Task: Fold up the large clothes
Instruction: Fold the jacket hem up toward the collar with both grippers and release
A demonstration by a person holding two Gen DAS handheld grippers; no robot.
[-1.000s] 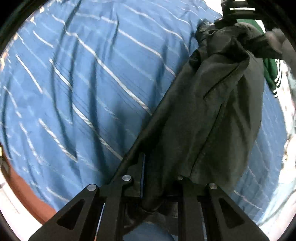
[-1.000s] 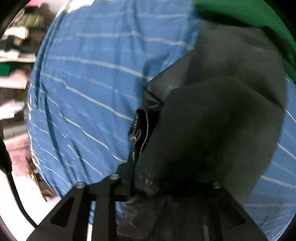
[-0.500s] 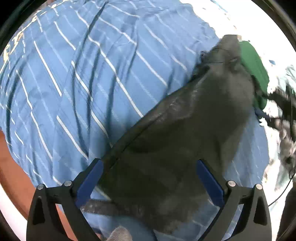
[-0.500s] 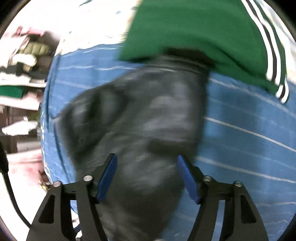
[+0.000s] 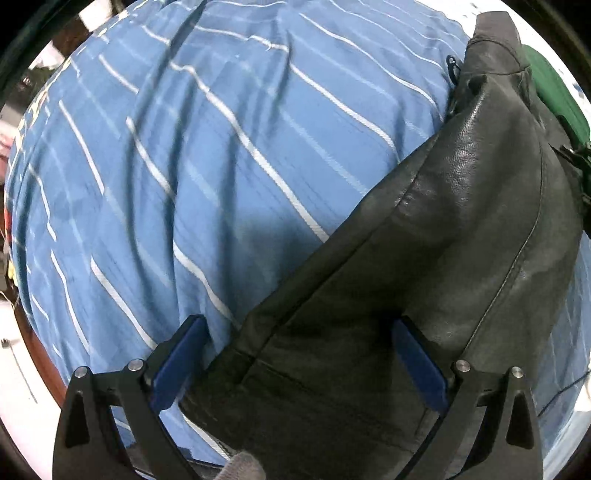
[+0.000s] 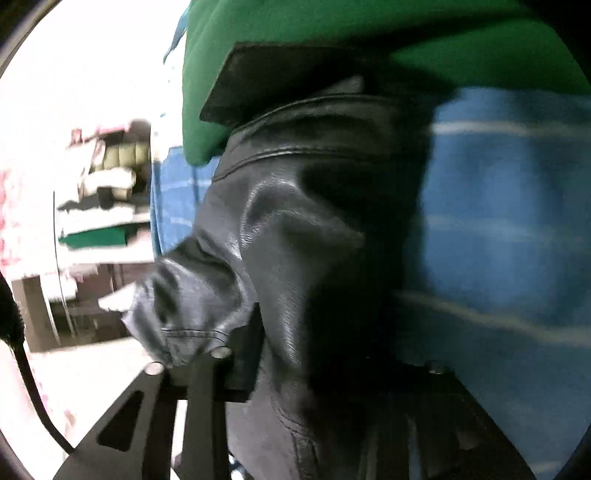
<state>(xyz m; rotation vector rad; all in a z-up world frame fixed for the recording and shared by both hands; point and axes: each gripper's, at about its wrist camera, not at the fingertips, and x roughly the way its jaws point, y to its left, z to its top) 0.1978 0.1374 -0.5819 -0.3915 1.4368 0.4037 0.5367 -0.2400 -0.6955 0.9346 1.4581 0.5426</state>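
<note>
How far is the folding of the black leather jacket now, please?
Partly done: the black leather jacket lies as a narrow bundle on the blue striped bedcover, one end against a green garment. In hand: the left tongs stand open over its near end without pinching, while the right tongs are closing on a bunched leather edge. Left: the bundle looks lumpy, so probably more folding and smoothing.

No text, label, brand, number or sign can be read in either view.
</note>
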